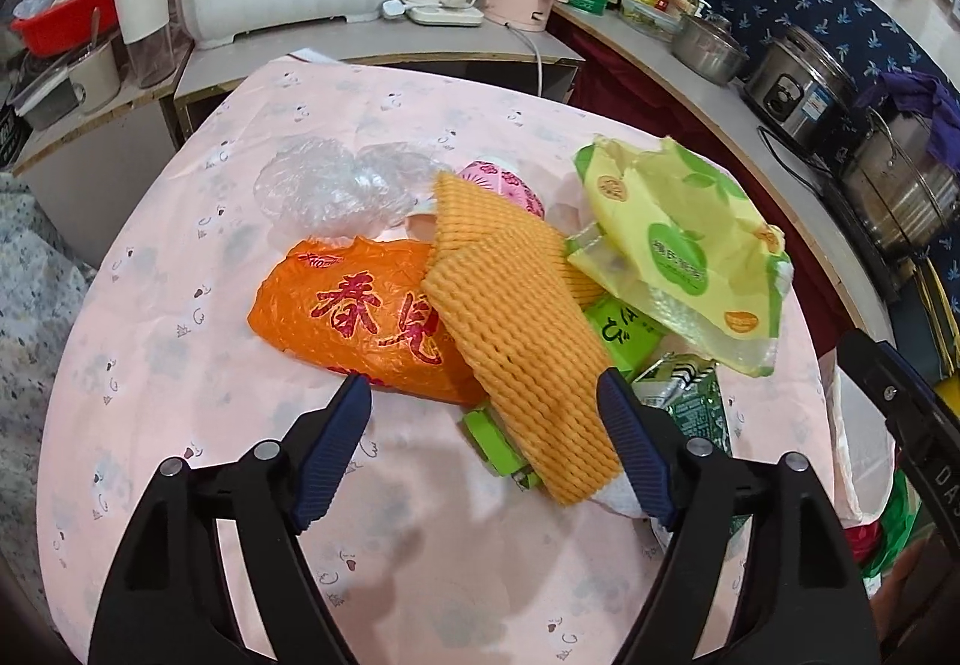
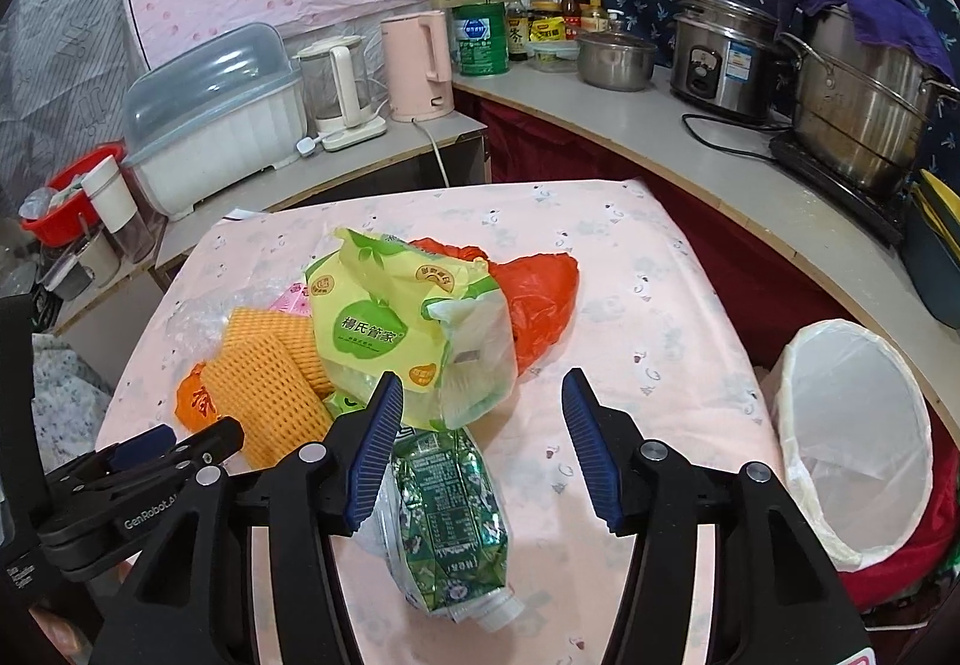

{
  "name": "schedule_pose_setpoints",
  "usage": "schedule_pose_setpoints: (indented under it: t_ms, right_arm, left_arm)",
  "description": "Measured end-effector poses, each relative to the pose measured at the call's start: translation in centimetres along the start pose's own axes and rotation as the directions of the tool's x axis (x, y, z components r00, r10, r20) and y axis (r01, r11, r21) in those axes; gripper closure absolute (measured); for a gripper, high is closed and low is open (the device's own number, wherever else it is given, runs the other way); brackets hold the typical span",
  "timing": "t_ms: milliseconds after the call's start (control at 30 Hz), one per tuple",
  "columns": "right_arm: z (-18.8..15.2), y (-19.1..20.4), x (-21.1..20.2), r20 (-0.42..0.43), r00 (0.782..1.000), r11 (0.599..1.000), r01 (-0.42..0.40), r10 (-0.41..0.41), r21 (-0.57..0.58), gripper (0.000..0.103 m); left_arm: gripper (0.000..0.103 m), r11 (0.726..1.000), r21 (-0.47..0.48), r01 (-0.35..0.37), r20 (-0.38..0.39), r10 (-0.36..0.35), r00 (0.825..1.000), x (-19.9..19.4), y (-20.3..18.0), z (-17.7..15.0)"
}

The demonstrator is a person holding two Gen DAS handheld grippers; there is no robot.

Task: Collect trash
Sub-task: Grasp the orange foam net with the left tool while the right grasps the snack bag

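Right wrist view — right gripper agape over crushed bottle; light, crinkly, slippery — pinch mid-body. Left gripper agape too.

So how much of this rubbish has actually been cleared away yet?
Apparently none. The lined bin shows only its white liner. Both the left gripper and right gripper are open and empty. Left on the table: the orange bag, foam net, yellow-green wrapper, crushed bottle.

A pink kettle stands on the counter next to a clear kettle. A big white dish box sits close by. Two shiny pots stand at the right, one with a purple cloth on top.
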State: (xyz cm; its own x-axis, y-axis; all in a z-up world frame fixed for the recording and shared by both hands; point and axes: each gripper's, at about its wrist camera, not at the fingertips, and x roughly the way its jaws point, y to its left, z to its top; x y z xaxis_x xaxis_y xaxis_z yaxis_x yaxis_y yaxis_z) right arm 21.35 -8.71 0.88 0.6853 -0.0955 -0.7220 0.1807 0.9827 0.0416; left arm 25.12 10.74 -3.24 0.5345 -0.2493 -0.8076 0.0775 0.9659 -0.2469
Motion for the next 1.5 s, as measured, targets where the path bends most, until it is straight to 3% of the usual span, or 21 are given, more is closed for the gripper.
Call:
schedule_pose_setpoints:
  t_ms: [233, 500, 700, 800, 867, 1033, 1500]
  right_arm:
    - [0.2, 0.2, 3.1, -0.043, 0.999, 1.0, -0.016, 0.017, 0.024, 0.049]
    - [0.5, 0.3, 5.7, -0.075, 0.997, 0.999, -0.017, 0.021, 0.047, 0.049]
    - [0.3, 0.4, 6.4, -0.088, 0.996, 0.999, -0.023, 0.027, 0.048, 0.052]
    - [0.2, 0.2, 6.5, -0.095, 0.995, 0.998, -0.035, 0.04, 0.056, 0.07]
    - [0.2, 0.0, 6.5, -0.099, 0.994, 0.997, -0.047, 0.053, 0.065, 0.09]
    - [-0.1, -0.3, 5.7, -0.081, 0.995, 0.995, -0.056, 0.062, 0.083, 0.097]
    - [1.1, -3.3, -1.1, 0.066, 0.998, 0.995, -0.015, 0.008, 0.098, 0.1]
  left_arm:
    - [0.029, 0.997, -0.064, 0.04, -0.036, -0.042, 0.998, 1.9, 1.1, 0.8]
    - [0.034, 0.997, -0.048, 0.067, -0.056, -0.069, 0.996, 3.4, 0.0, 1.4]
    - [0.067, 0.995, -0.035, 0.091, -0.079, -0.093, 0.993, 4.0, -0.7, 1.4]
    - [0.083, 0.996, -0.023, 0.091, -0.076, -0.092, 0.993, 3.8, -1.0, 1.4]
    - [0.09, 0.995, -0.017, 0.094, -0.071, -0.095, 0.993, 3.5, -1.1, 1.4]
    - [0.092, 0.995, -0.01, 0.098, -0.041, -0.098, 0.994, 2.2, -1.1, 1.5]
    - [0.093, 0.986, 0.063, 0.152, 0.057, -0.155, 0.986, -3.3, -4.7, 2.2]
